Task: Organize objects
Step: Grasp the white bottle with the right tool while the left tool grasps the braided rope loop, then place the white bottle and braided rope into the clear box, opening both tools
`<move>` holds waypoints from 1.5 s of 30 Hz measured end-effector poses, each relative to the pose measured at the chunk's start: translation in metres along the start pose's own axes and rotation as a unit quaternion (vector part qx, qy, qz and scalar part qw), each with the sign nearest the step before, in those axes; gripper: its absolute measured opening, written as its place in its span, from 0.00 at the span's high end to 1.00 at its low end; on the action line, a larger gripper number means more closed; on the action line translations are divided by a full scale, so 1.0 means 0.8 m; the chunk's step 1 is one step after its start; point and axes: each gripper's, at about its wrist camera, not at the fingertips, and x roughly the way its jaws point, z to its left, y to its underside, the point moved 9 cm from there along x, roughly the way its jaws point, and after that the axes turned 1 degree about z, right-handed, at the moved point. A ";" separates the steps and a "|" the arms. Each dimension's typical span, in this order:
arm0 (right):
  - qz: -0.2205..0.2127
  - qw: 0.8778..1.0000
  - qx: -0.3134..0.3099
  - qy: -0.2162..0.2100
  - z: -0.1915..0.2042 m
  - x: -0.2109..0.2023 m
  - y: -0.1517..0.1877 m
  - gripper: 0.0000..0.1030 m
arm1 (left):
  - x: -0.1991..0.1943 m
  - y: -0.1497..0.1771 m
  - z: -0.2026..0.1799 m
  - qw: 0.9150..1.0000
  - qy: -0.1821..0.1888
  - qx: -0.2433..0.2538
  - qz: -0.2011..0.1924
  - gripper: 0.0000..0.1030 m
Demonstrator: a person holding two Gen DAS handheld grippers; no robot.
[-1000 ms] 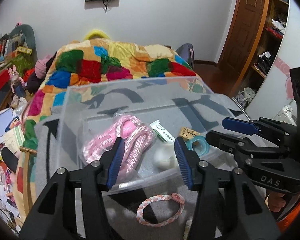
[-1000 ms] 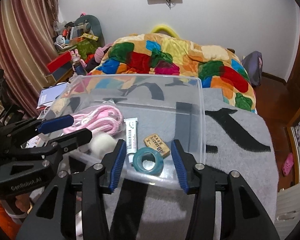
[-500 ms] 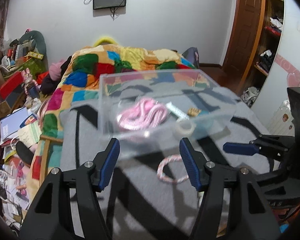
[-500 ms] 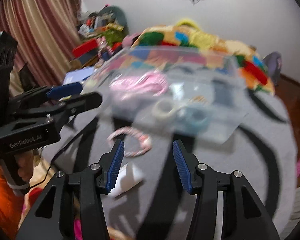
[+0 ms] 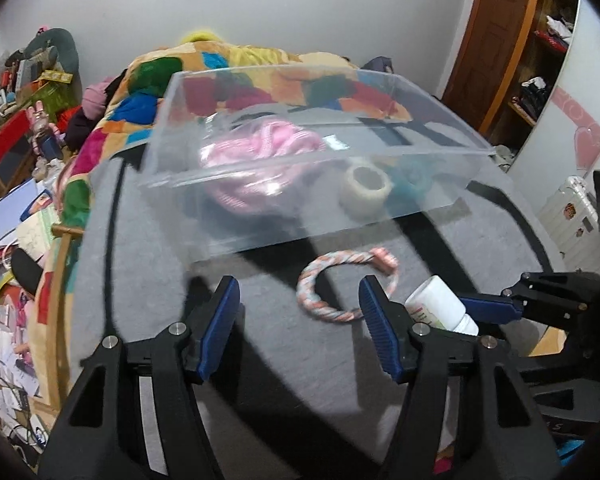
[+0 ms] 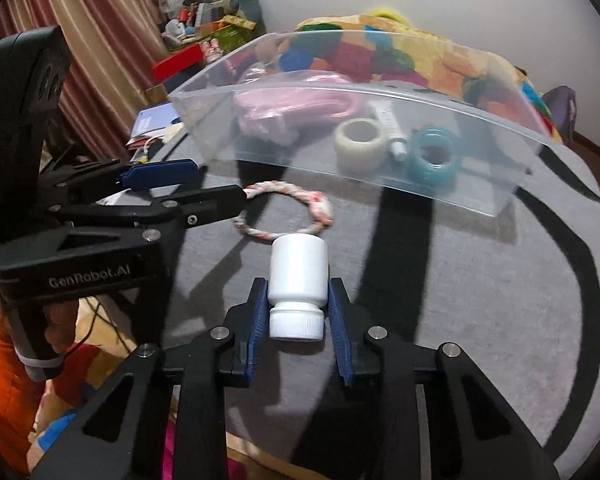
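— Grip first: how did the right gripper [image 6: 298, 314] stand?

— Its blue pads [image 6: 257, 320] flanked the white pill bottle [image 6: 298, 276] at the shoulder, just above the ribbed cap [image 6: 296, 322]. They looked clenched on it, or a hair short of contact. The left gripper [image 5: 300, 322] was spread wide with nothing between its pads.

— And the bottle's handling?

— Likely light, rigid plastic with smooth, rather slippery walls. I would have taken it across the broad body instead of the narrow neck.

— Where was it, and which way did it point?

— It lay on the grey blanket [image 6: 480, 300], just in front of the clear plastic bin [image 6: 380, 92], with the braided pink-and-white ring [image 6: 284, 212] between them. Its long axis ran straight toward the bin: base toward it, cap back toward the gripper.
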 end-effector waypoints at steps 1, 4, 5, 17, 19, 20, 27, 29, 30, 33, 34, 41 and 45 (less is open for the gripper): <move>-0.004 1.000 0.004 0.005 -0.007 -0.004 0.002 0.74 | 0.000 -0.002 -0.005 1.000 0.005 0.003 -0.002 0.40; -0.015 0.999 0.014 0.028 -0.028 -0.013 0.006 0.74 | 0.007 -0.008 -0.028 1.000 0.025 0.014 0.003 0.48; -0.018 0.999 0.018 0.033 -0.033 -0.016 0.007 0.74 | 0.011 -0.009 -0.035 0.999 0.026 0.018 0.007 0.50; -0.039 0.994 0.075 0.072 -0.097 -0.048 0.011 0.74 | 0.049 -0.009 -0.067 0.999 -0.011 0.045 0.013 0.89; -0.044 0.994 0.074 0.071 -0.096 -0.049 0.007 0.74 | 0.044 -0.006 -0.064 0.999 -0.005 0.042 0.014 0.89; -0.048 0.994 0.073 0.069 -0.094 -0.050 0.002 0.74 | 0.040 -0.004 -0.061 0.999 -0.005 0.039 0.013 0.89; -0.082 0.993 0.062 0.062 -0.081 -0.070 -0.025 0.74 | -0.016 -0.006 -0.054 0.999 0.006 0.031 -0.029 0.89; -0.094 0.992 0.058 0.060 -0.076 -0.078 -0.037 0.74 | -0.031 -0.014 -0.052 0.999 0.010 0.029 -0.043 0.89; -0.099 0.992 0.056 0.060 -0.074 -0.081 -0.041 0.74 | -0.037 -0.019 -0.052 0.998 0.011 0.029 -0.050 0.89; -0.115 0.990 0.052 0.059 -0.072 -0.087 -0.059 0.74 | -0.055 -0.036 -0.047 0.997 0.010 0.023 -0.074 0.89; -0.120 0.990 0.049 0.058 -0.071 -0.090 -0.066 0.74 | -0.059 -0.042 -0.045 0.996 0.010 0.020 -0.082 0.89; -0.147 0.986 0.049 0.061 -0.073 -0.100 -0.109 0.74 | -0.077 -0.087 -0.032 0.993 -0.004 0.017 -0.121 0.89; -0.153 0.985 0.049 0.066 -0.075 -0.097 -0.128 0.74 | -0.069 -0.107 -0.025 0.992 -0.007 0.014 -0.122 0.89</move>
